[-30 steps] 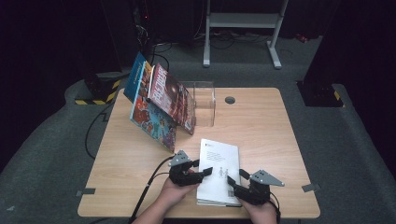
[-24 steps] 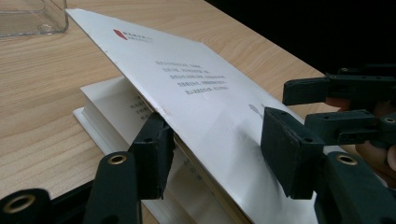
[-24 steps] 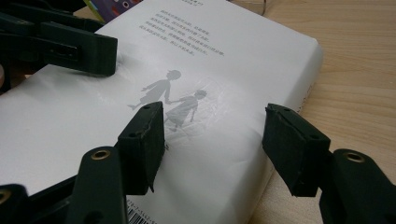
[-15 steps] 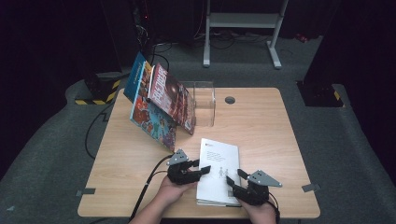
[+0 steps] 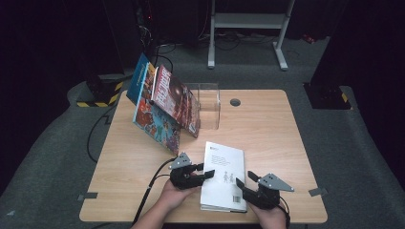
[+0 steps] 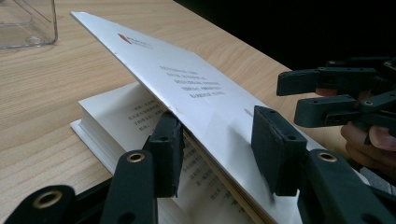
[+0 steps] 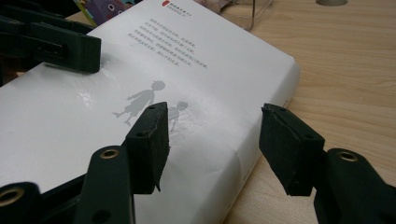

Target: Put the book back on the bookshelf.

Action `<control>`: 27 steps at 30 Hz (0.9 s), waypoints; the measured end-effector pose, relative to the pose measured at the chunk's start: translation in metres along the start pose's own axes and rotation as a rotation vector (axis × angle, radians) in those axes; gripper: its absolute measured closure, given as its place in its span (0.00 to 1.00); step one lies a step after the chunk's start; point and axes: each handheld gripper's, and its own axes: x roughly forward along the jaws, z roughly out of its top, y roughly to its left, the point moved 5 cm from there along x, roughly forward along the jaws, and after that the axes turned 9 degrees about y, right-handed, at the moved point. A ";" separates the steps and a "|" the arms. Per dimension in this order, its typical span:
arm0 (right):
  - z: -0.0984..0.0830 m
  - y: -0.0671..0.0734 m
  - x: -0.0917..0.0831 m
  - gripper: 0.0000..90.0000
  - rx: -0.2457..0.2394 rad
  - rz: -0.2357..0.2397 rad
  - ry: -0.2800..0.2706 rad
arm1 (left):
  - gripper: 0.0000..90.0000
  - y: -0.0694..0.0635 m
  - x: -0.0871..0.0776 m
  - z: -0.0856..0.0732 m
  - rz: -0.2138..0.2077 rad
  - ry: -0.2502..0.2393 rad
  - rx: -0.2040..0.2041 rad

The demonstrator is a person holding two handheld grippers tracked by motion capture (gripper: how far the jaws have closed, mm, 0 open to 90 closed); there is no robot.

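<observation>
**Asker:** Dark room, is it? What carries everything?

**Describer:** Darkness surrounds a light wooden tabletop (image 5: 267, 129) with a round cable hole near its far edge. It stands on grey carpet; a pale metal stand (image 5: 248, 28) rises behind it, and yellow-and-black striped tape (image 5: 98, 98) lies at the far left.

**Asker:** What sits on the wood?

**Describer:** A clear plastic box (image 5: 207, 105) at the far middle, with colourful books (image 5: 162, 107) leaning tilted just to its left. Close to the near edge lies a white book (image 5: 223, 176), back cover up, showing two small grey figures and a barcode.

**Asker:** And the person's tools?

**Describer:** The left hand-held gripper (image 5: 203, 172) is at the book's left edge. Its jaws have just been closing, and the cover (image 6: 187, 88), lifted off the printed pages, sits between them: one jaw under it, the other over it. Whether the pads actually press the cover I cannot tell. The right hand-held gripper (image 5: 242, 180) sits at the book's near right corner, jaws parted astride the book's edge, gripping nothing.
</observation>
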 end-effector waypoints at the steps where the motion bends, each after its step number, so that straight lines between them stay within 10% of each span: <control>1: 0.000 0.000 0.000 0.47 -0.001 -0.001 0.001 | 0.61 0.000 0.000 0.000 -0.003 -0.006 0.000; 27: 0.001 -0.007 -0.002 0.44 0.026 -0.016 0.001 | 0.61 -0.014 -0.008 0.001 0.060 -0.085 0.213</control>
